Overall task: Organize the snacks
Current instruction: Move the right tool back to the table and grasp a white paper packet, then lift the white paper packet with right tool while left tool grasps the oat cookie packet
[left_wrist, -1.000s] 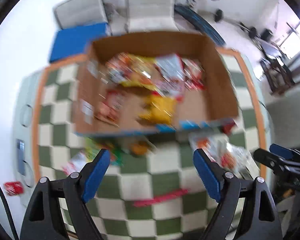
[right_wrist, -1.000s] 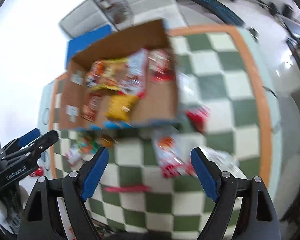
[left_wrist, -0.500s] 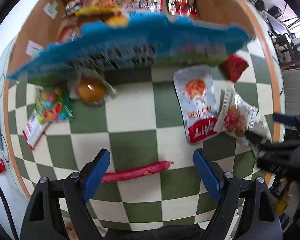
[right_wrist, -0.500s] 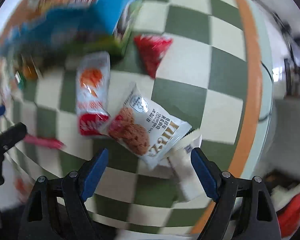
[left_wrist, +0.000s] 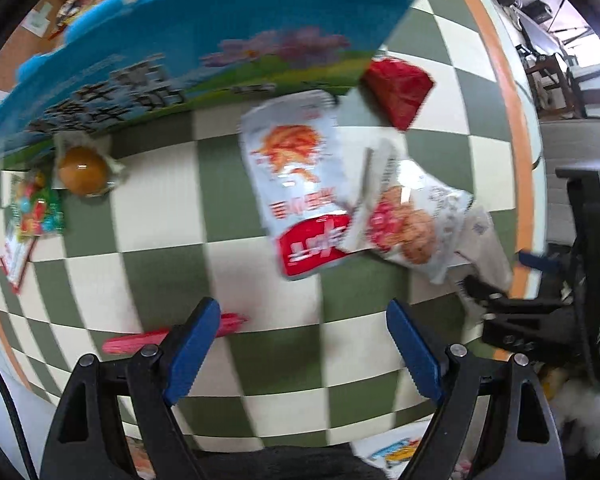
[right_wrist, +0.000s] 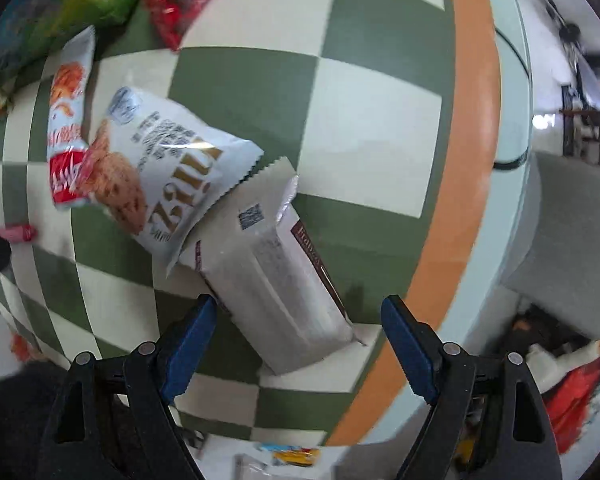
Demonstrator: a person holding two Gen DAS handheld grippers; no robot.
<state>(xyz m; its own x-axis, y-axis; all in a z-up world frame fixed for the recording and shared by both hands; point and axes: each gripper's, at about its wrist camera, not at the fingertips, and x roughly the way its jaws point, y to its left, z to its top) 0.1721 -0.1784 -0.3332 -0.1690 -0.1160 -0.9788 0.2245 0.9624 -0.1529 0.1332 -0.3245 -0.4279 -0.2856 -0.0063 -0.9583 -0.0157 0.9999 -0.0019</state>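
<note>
A blue-sided cardboard box [left_wrist: 204, 52] holding several snack packs stands at the far side of the green-checked table [left_wrist: 152, 200]. In front of it lie a white-and-red pouch [left_wrist: 296, 184], a cookie pack [left_wrist: 412, 220] and a red triangular pack [left_wrist: 398, 88]. My left gripper [left_wrist: 304, 340] hangs open above the cloth, its left finger over a pink sausage stick [left_wrist: 148, 338]. My right gripper [right_wrist: 296, 328] is open over a long silver wrapper [right_wrist: 276, 276] that lies partly under the cookie pack [right_wrist: 164, 172]; nothing is held. The right gripper [left_wrist: 500, 280] also shows at the right edge of the left wrist view.
A packed brown egg [left_wrist: 84, 168], a colourful candy bag [left_wrist: 34, 208] and a red-edged flat pack [left_wrist: 18, 256] lie at the left near the box. The table's orange border [right_wrist: 460, 160] runs close on the right, with a grey seat [right_wrist: 572, 248] beyond it.
Both grippers have dropped towards the table and tilted steeply down. The left view has slid right towards the pouch and cookie pack. The right view has closed in on the silver wrapper.
</note>
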